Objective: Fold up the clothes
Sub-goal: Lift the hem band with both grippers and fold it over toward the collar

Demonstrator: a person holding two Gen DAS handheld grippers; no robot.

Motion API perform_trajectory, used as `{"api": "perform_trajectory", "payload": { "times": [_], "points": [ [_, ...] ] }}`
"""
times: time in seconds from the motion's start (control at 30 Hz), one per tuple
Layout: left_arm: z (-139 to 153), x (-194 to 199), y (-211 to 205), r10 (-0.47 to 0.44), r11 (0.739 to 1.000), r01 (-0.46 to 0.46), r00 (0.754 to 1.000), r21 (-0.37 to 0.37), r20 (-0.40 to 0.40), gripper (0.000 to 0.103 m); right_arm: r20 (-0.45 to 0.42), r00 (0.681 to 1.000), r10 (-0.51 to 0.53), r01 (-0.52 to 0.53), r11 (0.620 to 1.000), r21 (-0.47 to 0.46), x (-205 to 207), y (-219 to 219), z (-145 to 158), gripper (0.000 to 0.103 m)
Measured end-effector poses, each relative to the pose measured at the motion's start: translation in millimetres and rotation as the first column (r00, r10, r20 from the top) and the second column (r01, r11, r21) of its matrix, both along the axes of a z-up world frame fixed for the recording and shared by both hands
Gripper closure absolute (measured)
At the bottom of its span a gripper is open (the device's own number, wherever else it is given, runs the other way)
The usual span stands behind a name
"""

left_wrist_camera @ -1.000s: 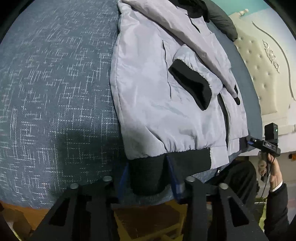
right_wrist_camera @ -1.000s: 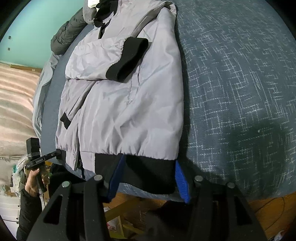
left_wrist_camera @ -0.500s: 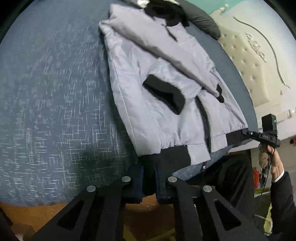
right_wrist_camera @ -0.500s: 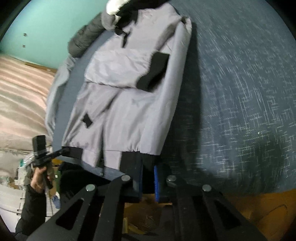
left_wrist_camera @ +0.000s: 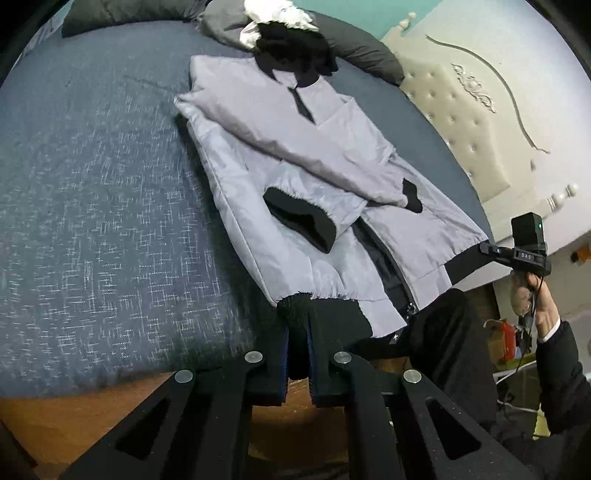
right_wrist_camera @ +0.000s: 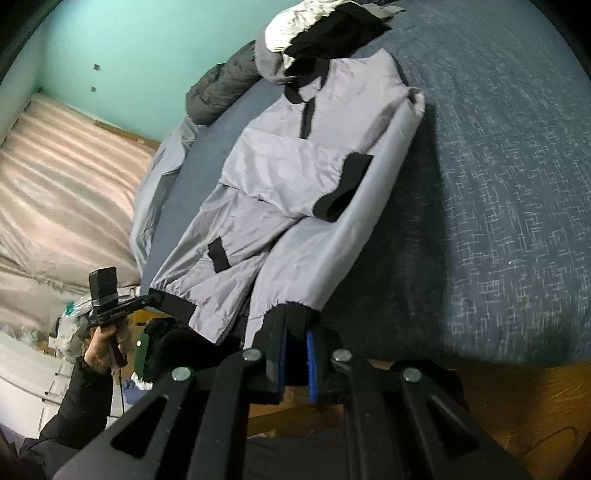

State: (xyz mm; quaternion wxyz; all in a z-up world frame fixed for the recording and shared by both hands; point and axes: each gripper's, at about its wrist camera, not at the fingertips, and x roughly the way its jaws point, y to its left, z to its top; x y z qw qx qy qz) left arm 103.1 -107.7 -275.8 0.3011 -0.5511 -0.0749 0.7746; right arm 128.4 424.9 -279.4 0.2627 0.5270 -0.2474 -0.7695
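A pale grey padded jacket with black cuffs, collar and hem lies face up on the blue bed, both sleeves folded across its chest. In the left wrist view my left gripper is shut on the black hem at the jacket's left corner. My right gripper, held in a hand, pinches the hem's other corner. In the right wrist view my right gripper is shut on the hem of the jacket, and my left gripper holds the far corner. The hem hangs lifted past the mattress edge.
A heap of white and black clothes and dark grey pillows lie beyond the collar. A cream tufted headboard stands at the right. A second bed with a pinkish cover is at the left. Wooden frame below.
Both grippers went from open around the hem to shut on it, then drew back and up. The hem has come off the bed edge and more of the jacket shows.
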Motion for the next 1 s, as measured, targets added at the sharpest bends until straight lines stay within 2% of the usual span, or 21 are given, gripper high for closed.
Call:
{"api": "perform_trajectory", "payload": {
  "times": [0.17, 0.43, 0.53, 0.67, 1.0],
  "points": [
    [9.5, 2.0, 5.6, -0.015, 1.0, 0.014, 0.999, -0.011, -0.048, 0.095, -0.034, 0.998, 0.048, -0.048, 0.999, -0.004, 4.7, -4.9, 15.1, 0.095],
    [14.4, 22.2, -4.3, -0.015, 1.0, 0.015, 0.998, 0.005, -0.057, 0.095, -0.078, 0.99, 0.12, -0.121, 0.993, -0.012, 2.1, -11.5, 34.7, 0.095],
    [23.8, 17.3, -6.1, -0.014, 1.0, 0.015, 0.997, 0.009, -0.069, 0.095, -0.095, 0.987, 0.127, -0.129, 0.992, -0.016, -2.6, -8.3, 42.4, 0.095],
    [27.6, -23.0, 3.1, -0.019, 1.0, 0.019, 0.996, 0.003, -0.085, 0.095, -0.111, 0.987, 0.116, -0.118, 0.993, -0.009, -28.7, -7.7, 57.1, 0.095],
    [69.4, -108.0, 15.4, -0.022, 1.0, 0.023, 0.991, 0.007, -0.132, 0.095, -0.151, 0.985, 0.088, -0.088, 0.996, 0.01, -96.6, -7.8, 94.3, 0.095]
  ]
}}
